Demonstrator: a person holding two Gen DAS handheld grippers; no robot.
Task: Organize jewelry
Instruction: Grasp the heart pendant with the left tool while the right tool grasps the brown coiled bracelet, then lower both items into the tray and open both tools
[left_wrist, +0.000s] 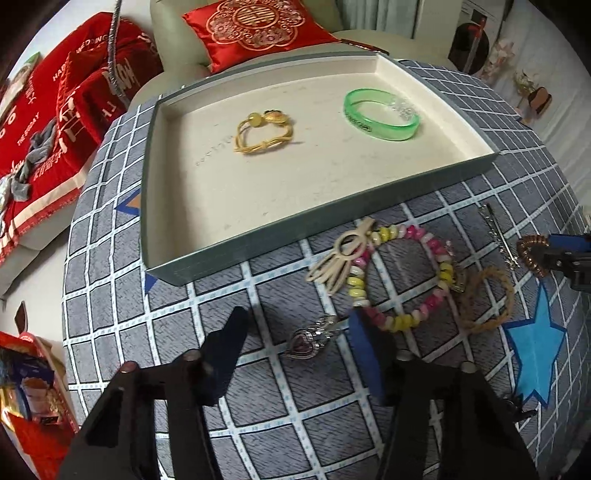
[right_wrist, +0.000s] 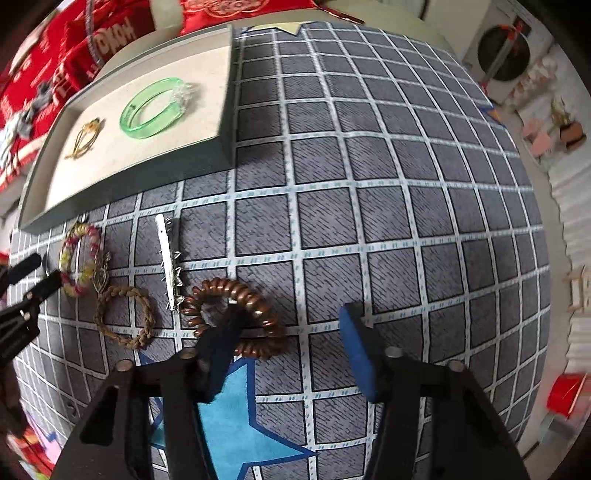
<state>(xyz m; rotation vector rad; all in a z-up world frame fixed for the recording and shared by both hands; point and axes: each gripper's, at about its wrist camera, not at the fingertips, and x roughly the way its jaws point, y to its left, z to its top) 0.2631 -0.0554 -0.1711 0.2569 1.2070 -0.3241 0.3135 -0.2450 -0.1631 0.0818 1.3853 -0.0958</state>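
A: What is seen at the left side?

B: The left tongs (left_wrist: 295, 332) are held wide over the checked cloth (left_wrist: 221, 314) of the desk, and nothing is gripped. A silver heart pendant (left_wrist: 308, 341) is seen on the cloth between the two fingers. Behind it, the grey tray (left_wrist: 155, 155) is placed. Inside the tray, a yellow cord bracelet (left_wrist: 264, 133) is laid at the left and a green bangle (left_wrist: 380, 114) at the right, well apart from each other.

A: And what is found more to the right?

B: In front of the tray, on the cloth, a cream tassel charm (left_wrist: 343, 254) is laid on the pink and yellow bead bracelet (left_wrist: 400, 273). Just beside the beads, a braided brown ring (left_wrist: 487, 299) is seen, and a silver hair clip (left_wrist: 498, 236) is placed near it. A blue star (left_wrist: 535, 347) is marked on the cloth.

A: How are the right tongs held?

B: The right tongs (right_wrist: 291, 321) are also held wide and nothing is closed on. The left finger (right_wrist: 221, 339) is placed inside the loop of the brown spiral hair tie (right_wrist: 258, 306), which is laid on the cloth next to the hair clip. The right finger (right_wrist: 358, 347) is kept well apart from the tie.
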